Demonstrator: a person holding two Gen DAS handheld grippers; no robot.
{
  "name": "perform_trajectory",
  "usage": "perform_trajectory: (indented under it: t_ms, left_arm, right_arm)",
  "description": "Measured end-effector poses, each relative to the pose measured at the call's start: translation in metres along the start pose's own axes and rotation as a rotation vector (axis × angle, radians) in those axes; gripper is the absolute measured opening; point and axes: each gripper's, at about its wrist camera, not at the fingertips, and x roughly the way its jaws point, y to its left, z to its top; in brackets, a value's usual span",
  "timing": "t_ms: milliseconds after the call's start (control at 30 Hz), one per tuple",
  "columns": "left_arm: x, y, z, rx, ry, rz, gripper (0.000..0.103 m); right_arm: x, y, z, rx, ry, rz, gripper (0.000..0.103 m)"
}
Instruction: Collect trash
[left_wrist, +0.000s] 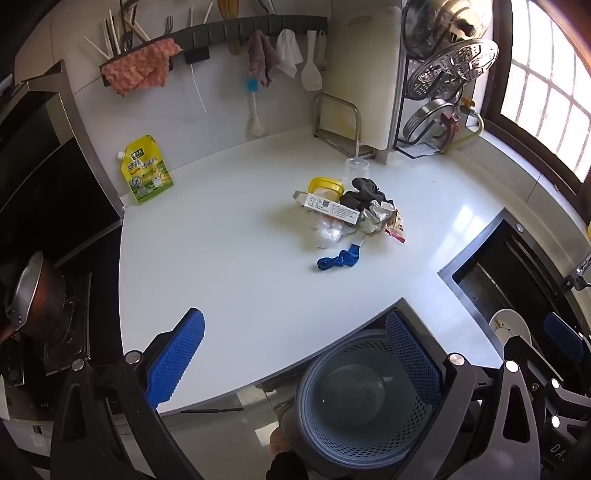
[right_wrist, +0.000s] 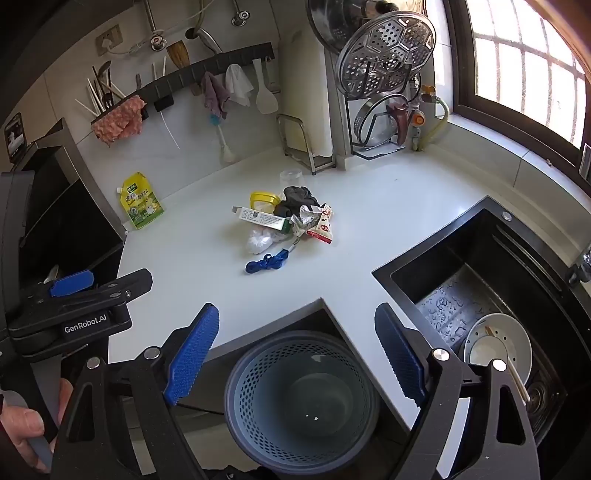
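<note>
A pile of trash lies mid-counter: a white carton (left_wrist: 330, 206) (right_wrist: 263, 217), a yellow lid (left_wrist: 325, 184) (right_wrist: 264, 198), a black crumpled bag (left_wrist: 364, 192) (right_wrist: 298, 199), foil and a red wrapper (left_wrist: 394, 226) (right_wrist: 322, 228), a white wad (left_wrist: 327, 233) (right_wrist: 259, 239) and a blue cord (left_wrist: 339, 259) (right_wrist: 266, 262). A grey perforated bin (left_wrist: 360, 400) (right_wrist: 301, 398) stands on the floor below the counter's front edge. My left gripper (left_wrist: 295, 350) and right gripper (right_wrist: 297, 350) are both open and empty, held above the bin, short of the pile.
A yellow refill pouch (left_wrist: 147, 170) (right_wrist: 140, 201) leans at the back left by the stove (left_wrist: 44, 295). A black sink (right_wrist: 480, 295) with a white bowl (right_wrist: 498, 343) is at the right. A clear cup (left_wrist: 356, 168), a rack (left_wrist: 338, 122) and steamer trays (right_wrist: 384, 51) stand behind.
</note>
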Motion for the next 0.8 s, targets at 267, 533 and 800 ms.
perform_trajectory:
  t_ms: [267,533,800]
  left_arm:
    - [-0.0001,-0.0003,0.0007,-0.003,-0.001,-0.003,0.097]
    - [-0.0014,0.0059,0.0028,-0.007,-0.004,-0.006,0.097]
    - [-0.0037,0.0051,0.0022,-0.009,-0.012,-0.005,0.097]
  right_arm:
    - [0.0007,0.0010,0.0014,-0.006,0.005,0.001,0.083]
    - [-0.0007,0.0006,0.0014,-0.002,0.000,-0.003,0.083]
    - [-0.0029,0.0015,0.0014,-0.005,-0.002,-0.003,0.083]
